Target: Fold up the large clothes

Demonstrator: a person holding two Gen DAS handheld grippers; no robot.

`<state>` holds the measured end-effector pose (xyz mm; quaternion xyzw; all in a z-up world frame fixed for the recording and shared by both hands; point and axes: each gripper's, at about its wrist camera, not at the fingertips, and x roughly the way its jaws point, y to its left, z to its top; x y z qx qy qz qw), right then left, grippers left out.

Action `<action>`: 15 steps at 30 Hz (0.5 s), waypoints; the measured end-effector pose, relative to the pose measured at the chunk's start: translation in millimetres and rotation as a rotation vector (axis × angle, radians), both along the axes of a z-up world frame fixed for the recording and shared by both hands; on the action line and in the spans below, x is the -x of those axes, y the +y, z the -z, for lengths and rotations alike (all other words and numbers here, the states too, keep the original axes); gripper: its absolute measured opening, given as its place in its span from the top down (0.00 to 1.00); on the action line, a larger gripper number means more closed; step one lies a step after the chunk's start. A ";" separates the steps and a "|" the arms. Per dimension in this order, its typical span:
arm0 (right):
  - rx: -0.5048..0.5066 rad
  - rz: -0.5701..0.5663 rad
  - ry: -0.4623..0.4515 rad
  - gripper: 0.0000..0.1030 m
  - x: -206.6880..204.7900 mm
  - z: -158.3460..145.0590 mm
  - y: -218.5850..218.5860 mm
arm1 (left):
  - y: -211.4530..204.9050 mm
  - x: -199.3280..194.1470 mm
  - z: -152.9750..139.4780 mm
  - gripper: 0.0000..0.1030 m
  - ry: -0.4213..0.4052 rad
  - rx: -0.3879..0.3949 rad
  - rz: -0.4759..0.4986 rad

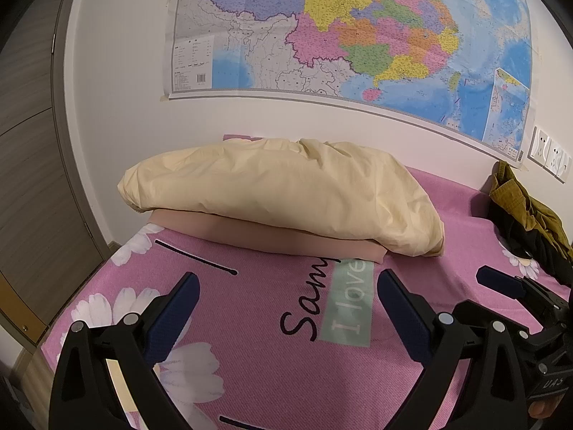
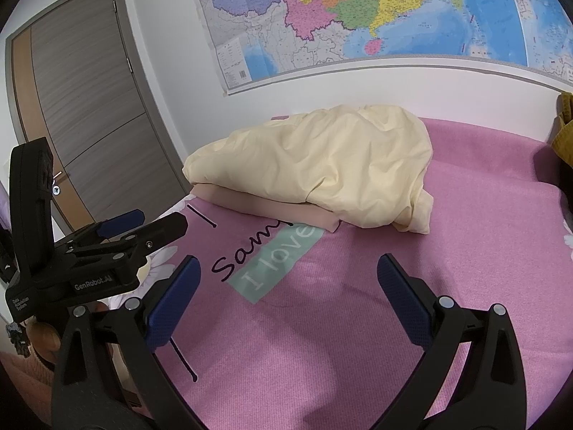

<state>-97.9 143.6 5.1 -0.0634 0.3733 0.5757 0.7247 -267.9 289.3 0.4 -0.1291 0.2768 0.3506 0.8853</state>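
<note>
A heap of olive-green and black clothes (image 1: 526,215) lies crumpled at the bed's far right, against the wall; only its olive edge (image 2: 564,132) shows in the right wrist view. My left gripper (image 1: 288,286) hovers open over the pink sheet, nothing between its blue pads. My right gripper (image 2: 288,279) is open too and holds nothing. Both are well short of the clothes heap. Each gripper shows in the other's view: the right one (image 1: 501,281) at the right edge, the left one (image 2: 143,225) at the left.
A cream pillow (image 1: 286,193) rests on a folded pinkish cloth (image 1: 286,240) near the wall. The pink bed sheet (image 1: 250,322) has daisies and lettering. A map (image 1: 358,36) hangs above. A grey-brown door (image 2: 89,107) stands left, wall sockets (image 1: 549,157) right.
</note>
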 end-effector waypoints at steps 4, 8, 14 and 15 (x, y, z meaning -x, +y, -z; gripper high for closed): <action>-0.003 -0.003 0.003 0.06 0.1 -0.3 -0.4 | 0.6 -0.2 0.1 0.07 0.000 0.000 0.002; -0.004 -0.002 0.004 0.06 0.5 -0.8 -0.3 | 0.6 -0.1 0.2 0.07 0.000 0.001 0.002; -0.006 -0.001 0.004 0.06 0.6 -1.2 -0.8 | 0.9 0.4 0.3 0.07 0.000 0.000 0.000; -0.006 -0.002 0.006 0.06 0.3 -1.2 -0.6 | 1.2 0.4 0.3 0.07 0.000 0.002 0.000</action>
